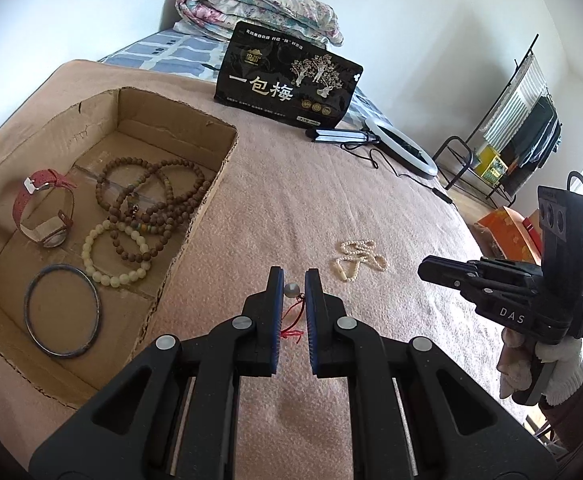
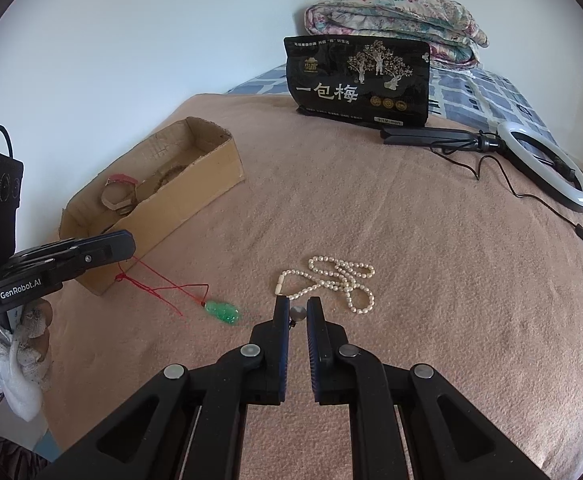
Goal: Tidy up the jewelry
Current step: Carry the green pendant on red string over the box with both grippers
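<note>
Right now I have both grippers low over the pink blanket (image 2: 431, 280), pointing downward. The left gripper (image 1: 294, 276) is clamped on the red cord (image 2: 159, 286); a small grey bead (image 1: 291, 290) and a red knot sit between its pads. Seen from the right wrist camera, the cord runs from that gripper at 9 o'clock down to the green pendant (image 2: 222, 311), which lies on the blanket at about 7 o'clock of the view centre.

The right gripper (image 2: 297, 304) has its jaws drawn together, with another little grey bead (image 2: 298, 313) pinched at the tips; I cannot tell what that bead belongs to. Just past those tips, toward 1 o'clock, the pearl necklace (image 2: 337, 276) lies in a loose tangle on the blanket, not touched by either gripper.

From the left wrist camera, the cardboard box (image 1: 195, 216) is at 9 to 10 o'clock, open-topped. Inside it lie a red watch (image 1: 43, 208), brown bead strands (image 1: 151, 196), a pale bead bracelet (image 1: 115, 252) and a dark bangle (image 1: 63, 312). A black snack bag (image 1: 287, 76) stands at 12 o'clock.
</note>
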Available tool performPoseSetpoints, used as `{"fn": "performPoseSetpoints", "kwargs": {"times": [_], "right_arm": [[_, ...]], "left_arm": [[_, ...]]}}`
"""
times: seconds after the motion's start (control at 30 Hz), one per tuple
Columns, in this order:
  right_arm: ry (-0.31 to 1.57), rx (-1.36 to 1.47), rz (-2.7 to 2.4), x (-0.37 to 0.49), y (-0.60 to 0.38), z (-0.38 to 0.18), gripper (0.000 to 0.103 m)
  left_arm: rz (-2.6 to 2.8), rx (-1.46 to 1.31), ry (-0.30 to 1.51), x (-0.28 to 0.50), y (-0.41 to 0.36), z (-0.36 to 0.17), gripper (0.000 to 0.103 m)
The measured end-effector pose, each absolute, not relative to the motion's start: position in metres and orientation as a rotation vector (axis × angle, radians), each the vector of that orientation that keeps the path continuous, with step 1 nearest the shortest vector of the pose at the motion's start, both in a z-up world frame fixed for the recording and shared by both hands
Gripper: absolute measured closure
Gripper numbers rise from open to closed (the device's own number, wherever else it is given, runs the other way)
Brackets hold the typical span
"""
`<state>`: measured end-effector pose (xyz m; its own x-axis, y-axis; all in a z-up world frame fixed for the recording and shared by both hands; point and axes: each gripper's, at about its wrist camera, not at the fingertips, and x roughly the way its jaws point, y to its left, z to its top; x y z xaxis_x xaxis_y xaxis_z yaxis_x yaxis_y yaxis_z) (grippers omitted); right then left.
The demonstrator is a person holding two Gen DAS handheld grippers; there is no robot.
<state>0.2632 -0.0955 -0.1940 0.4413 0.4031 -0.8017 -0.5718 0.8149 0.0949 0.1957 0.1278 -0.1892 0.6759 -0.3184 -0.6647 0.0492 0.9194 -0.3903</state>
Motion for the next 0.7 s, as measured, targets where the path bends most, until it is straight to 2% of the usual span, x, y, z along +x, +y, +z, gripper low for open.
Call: {"fn": "performPoseSetpoints", "kwargs": {"times": [0.7], "right_arm": [[0.879, -0.197, 0.689, 0.255, -0.056, -0.163, 0.097]], "left_arm": [[-0.207, -0.250, 0.715, 0.174, 0.135, -0.138, 0.094]]}}
